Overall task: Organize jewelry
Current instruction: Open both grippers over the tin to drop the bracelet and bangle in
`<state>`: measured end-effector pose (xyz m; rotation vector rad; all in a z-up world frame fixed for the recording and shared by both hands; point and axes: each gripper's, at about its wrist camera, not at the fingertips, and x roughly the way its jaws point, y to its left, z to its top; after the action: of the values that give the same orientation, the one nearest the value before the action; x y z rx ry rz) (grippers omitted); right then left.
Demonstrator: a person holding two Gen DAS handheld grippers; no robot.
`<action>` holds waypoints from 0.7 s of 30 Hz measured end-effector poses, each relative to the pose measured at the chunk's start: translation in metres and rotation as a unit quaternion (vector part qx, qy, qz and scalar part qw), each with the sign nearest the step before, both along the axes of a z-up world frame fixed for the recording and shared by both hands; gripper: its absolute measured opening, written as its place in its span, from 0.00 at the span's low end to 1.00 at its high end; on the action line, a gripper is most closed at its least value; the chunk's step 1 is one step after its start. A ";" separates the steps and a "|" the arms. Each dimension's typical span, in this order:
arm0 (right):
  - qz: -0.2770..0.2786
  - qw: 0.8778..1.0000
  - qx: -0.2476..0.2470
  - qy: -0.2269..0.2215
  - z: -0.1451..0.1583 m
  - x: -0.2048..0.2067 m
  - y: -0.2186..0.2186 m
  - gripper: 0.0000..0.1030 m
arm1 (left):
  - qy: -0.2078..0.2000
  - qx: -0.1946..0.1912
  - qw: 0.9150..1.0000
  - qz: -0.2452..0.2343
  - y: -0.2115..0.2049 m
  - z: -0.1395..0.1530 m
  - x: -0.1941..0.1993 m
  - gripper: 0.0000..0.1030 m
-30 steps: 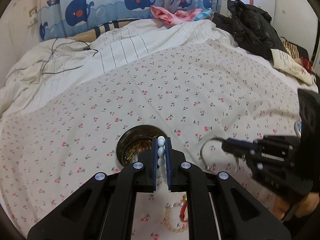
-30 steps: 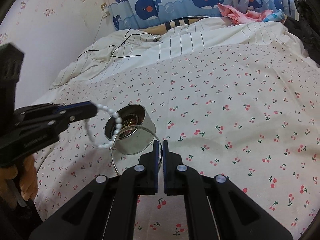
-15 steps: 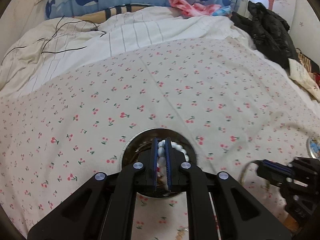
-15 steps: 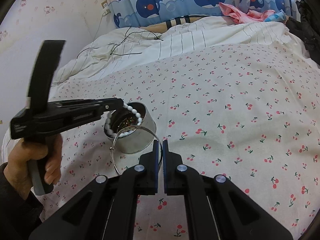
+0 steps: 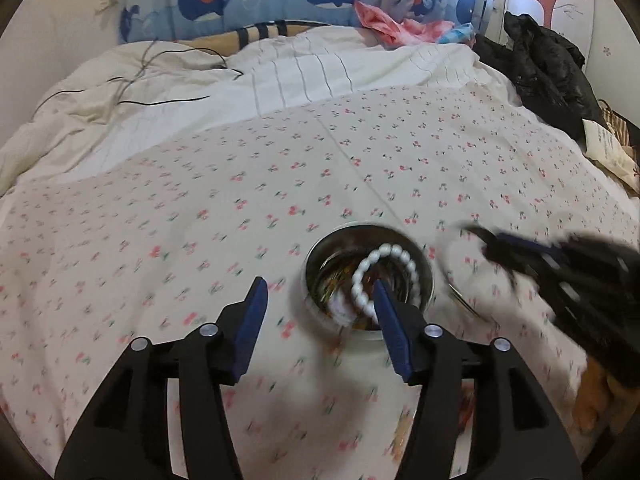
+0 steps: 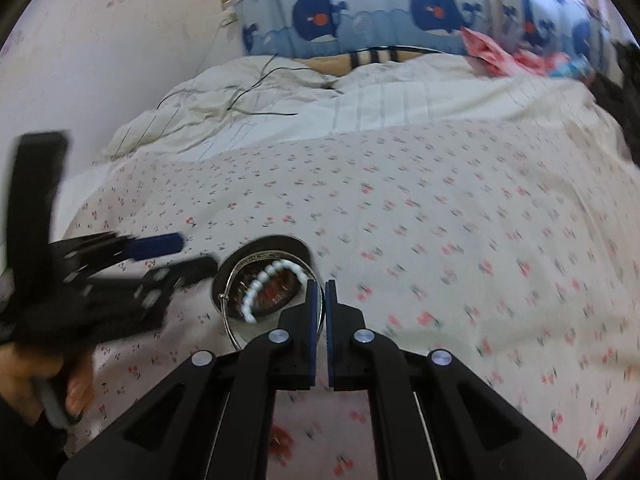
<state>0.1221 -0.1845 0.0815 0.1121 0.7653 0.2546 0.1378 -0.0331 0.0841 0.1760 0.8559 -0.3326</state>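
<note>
A round metal tin (image 5: 424, 280) stands on the cherry-print bedsheet and holds jewelry. A white bead bracelet (image 5: 394, 254) lies loose in the tin, also in the right wrist view (image 6: 264, 280). My left gripper (image 5: 320, 304) is open just above the tin's near rim and holds nothing; it shows blurred at the left of the right wrist view (image 6: 188, 256). My right gripper (image 6: 323, 300) is shut on a thin silver bangle (image 6: 229, 320) that hangs around the tin (image 6: 236, 272). It appears blurred at the right of the left wrist view (image 5: 480, 240).
The cherry-print sheet (image 5: 280, 184) covers the bed. A rumpled white duvet with black cables (image 5: 160, 92) lies at the back. A black jacket (image 5: 548, 68) sits at the back right. More jewelry (image 5: 404, 432) lies blurred on the sheet under my left gripper.
My left gripper has opened and let go of the white bead bracelet, which dropped into the tin. My right gripper still holds the bangle and has moved closer over the tin.
</note>
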 end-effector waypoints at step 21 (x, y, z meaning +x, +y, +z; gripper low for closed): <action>-0.008 0.994 -0.113 -0.005 -0.022 -0.019 0.004 0.47 | 0.026 -0.019 0.999 0.022 0.032 -0.048 -0.035 0.77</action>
<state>0.1030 -0.1807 0.0595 -0.0978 0.7784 0.1517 0.1024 -0.0015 0.0357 0.1122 0.9038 -0.3130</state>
